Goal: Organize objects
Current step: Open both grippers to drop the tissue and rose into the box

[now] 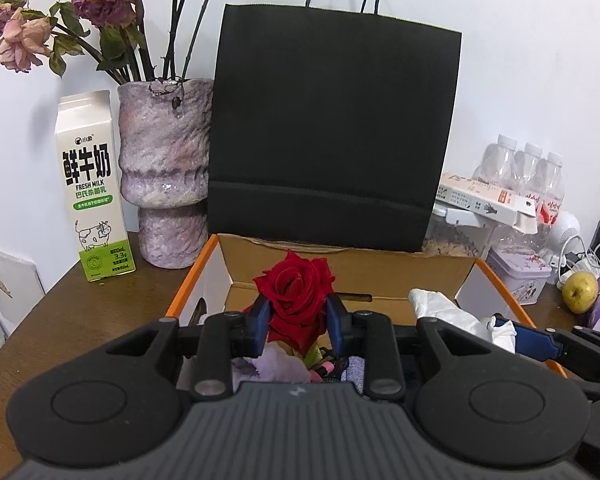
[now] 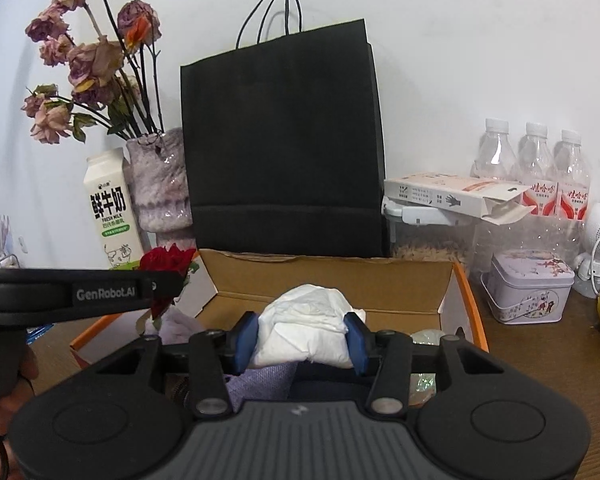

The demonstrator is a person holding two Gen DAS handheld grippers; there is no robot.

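Note:
My left gripper point(image 1: 298, 316) is shut on a red rose point(image 1: 296, 286), whose bloom stands upright between the blue pads, over an open cardboard box point(image 1: 352, 268) with orange edges. My right gripper point(image 2: 301, 338) is shut on a crumpled white paper wad point(image 2: 308, 316) over the same box point(image 2: 332, 276). In the left wrist view the right gripper point(image 1: 512, 334) and its wad point(image 1: 448, 312) appear at the right. The right wrist view shows the left gripper point(image 2: 172, 280) and the rose point(image 2: 168, 260) at the left. Purple fabric and small items lie in the box, mostly hidden.
A black paper bag point(image 1: 332, 128) stands behind the box. Left of it are a purple vase point(image 1: 164, 176) of dried roses and a milk carton point(image 1: 94, 188). At the right are clear bottles point(image 2: 536, 160), a glove box point(image 2: 452, 194), a lilac tin point(image 2: 528, 288) and a yellow-green fruit point(image 1: 579, 291).

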